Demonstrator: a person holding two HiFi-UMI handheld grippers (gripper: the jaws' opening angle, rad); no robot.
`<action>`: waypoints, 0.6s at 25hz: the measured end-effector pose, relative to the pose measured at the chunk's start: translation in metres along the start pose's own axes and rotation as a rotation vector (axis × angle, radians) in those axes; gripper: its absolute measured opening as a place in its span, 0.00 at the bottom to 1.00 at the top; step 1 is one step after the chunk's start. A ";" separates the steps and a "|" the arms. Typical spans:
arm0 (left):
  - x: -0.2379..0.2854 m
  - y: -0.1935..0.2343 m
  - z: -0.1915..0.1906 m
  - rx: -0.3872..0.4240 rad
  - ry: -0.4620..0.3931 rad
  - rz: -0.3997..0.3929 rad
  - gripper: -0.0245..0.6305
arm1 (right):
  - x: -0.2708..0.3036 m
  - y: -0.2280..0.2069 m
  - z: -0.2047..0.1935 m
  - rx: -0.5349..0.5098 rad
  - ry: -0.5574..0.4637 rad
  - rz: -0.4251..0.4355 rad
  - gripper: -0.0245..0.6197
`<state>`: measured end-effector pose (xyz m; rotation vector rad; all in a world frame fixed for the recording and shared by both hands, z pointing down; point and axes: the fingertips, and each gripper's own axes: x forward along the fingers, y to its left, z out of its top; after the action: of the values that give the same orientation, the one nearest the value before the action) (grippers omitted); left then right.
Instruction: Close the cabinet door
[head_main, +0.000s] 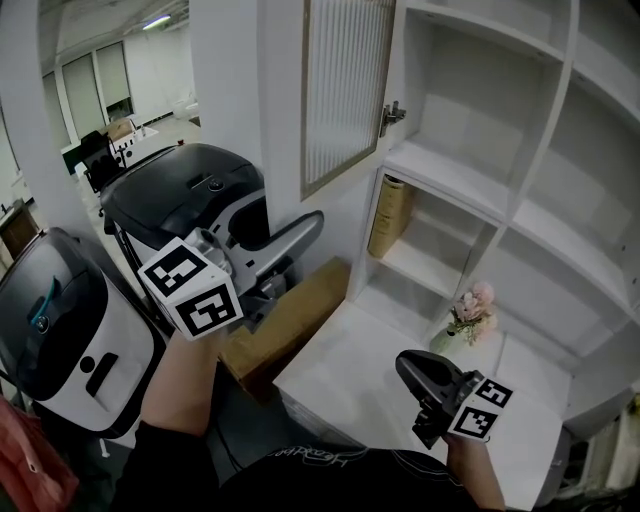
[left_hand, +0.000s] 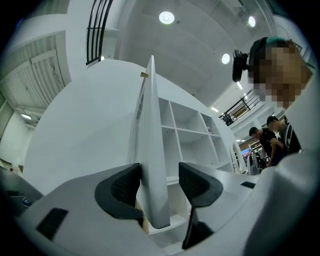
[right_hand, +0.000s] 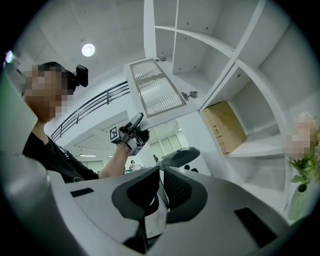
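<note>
The left tool (left_hand: 159, 186), jaws open, straddles the free edge of the cabinet door (head_main: 345, 90), ajar at the head view's upper middle, likely to swing it shut. The right tool (right_hand: 161, 189) is closed and empty.

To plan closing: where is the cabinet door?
Head view, top centre: the cabinet door stands open left of shelves, its edge between the jaws of the left claw.
</note>
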<state>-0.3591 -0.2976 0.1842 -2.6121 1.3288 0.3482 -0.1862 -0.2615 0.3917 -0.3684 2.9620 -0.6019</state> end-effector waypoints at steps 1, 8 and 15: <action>0.001 -0.002 0.000 0.004 0.002 0.007 0.42 | -0.003 0.001 0.001 -0.004 0.004 0.004 0.12; 0.008 -0.022 0.000 -0.025 0.020 0.056 0.42 | -0.033 0.012 0.021 -0.039 0.004 0.029 0.12; 0.026 -0.055 -0.003 -0.013 0.043 0.054 0.42 | -0.062 0.014 0.039 -0.062 0.004 0.058 0.12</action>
<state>-0.2993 -0.2865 0.1828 -2.6127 1.4179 0.3115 -0.1238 -0.2472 0.3533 -0.2860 2.9891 -0.5067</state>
